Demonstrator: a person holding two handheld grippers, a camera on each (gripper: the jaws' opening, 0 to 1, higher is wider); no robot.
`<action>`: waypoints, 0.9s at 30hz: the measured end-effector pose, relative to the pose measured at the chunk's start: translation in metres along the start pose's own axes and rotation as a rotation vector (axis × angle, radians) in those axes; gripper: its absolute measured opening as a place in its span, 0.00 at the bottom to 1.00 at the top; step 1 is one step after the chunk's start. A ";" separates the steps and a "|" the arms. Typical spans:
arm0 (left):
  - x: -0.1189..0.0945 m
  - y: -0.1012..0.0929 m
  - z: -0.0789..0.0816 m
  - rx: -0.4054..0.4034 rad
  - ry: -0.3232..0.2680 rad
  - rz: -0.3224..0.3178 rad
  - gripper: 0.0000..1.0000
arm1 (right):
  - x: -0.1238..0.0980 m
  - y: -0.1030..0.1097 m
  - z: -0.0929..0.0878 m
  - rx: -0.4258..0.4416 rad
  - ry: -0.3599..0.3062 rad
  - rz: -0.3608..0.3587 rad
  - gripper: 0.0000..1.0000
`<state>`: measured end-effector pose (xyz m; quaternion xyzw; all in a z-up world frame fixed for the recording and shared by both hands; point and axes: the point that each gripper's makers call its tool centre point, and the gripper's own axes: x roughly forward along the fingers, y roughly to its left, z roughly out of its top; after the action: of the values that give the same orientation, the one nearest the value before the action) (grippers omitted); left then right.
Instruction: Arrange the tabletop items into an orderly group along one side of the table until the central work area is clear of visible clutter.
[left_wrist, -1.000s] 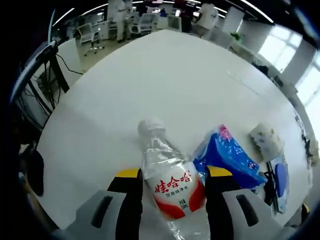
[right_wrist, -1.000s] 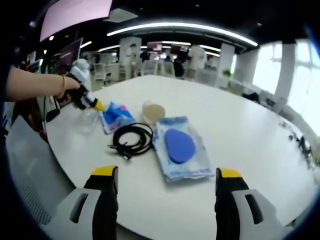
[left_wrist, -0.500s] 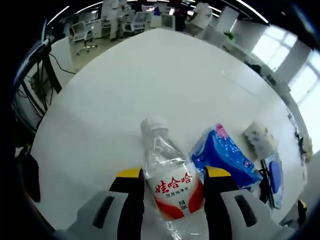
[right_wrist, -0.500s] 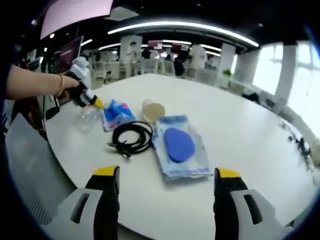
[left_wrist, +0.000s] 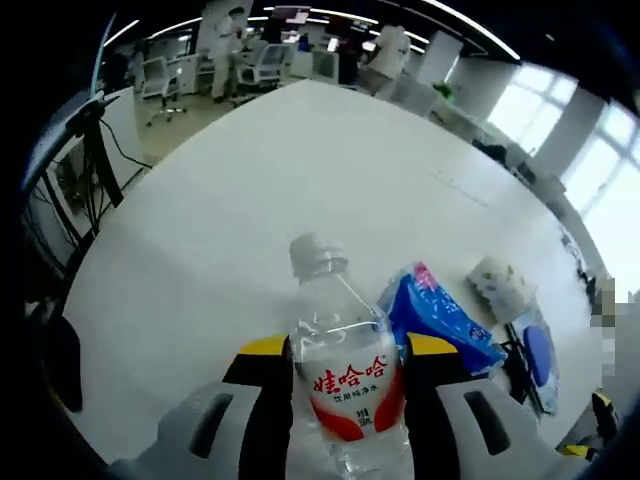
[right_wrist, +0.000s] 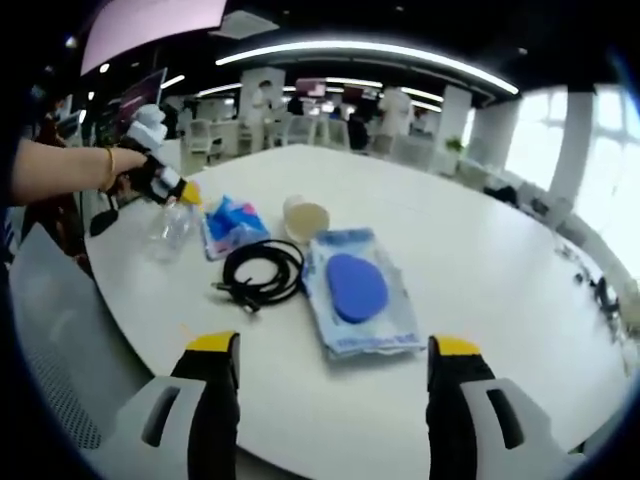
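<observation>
My left gripper is shut on a clear water bottle with a red and white label and a white cap, held over the near left part of the white table. In the right gripper view the left gripper holds the water bottle at the table's left end. A blue packet lies just right of it, also seen as the blue packet. My right gripper is open above the near table edge, nothing between its jaws.
A coiled black cable, a round cream tape roll and a clear bag with a blue oval item lie mid-table. Office chairs and people stand beyond the far edge. The table's right half is bare.
The left gripper has lifted and tilted the bottle more upright, moving slightly back and left. The right gripper has stayed still.
</observation>
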<state>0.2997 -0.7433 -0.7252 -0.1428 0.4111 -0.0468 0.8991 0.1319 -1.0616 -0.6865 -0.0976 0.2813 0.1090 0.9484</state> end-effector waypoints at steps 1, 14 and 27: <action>-0.002 -0.001 0.001 0.007 -0.015 -0.001 0.40 | 0.000 0.000 0.000 -0.001 0.001 0.000 0.74; -0.030 -0.012 0.018 0.133 -0.166 -0.016 0.38 | 0.000 0.000 -0.002 -0.015 0.008 -0.004 0.73; -0.047 -0.015 0.038 0.281 -0.306 -0.015 0.36 | 0.000 -0.001 -0.003 -0.025 0.013 -0.005 0.73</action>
<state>0.2981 -0.7401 -0.6632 -0.0245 0.2579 -0.0882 0.9618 0.1310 -1.0629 -0.6888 -0.1107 0.2859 0.1094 0.9455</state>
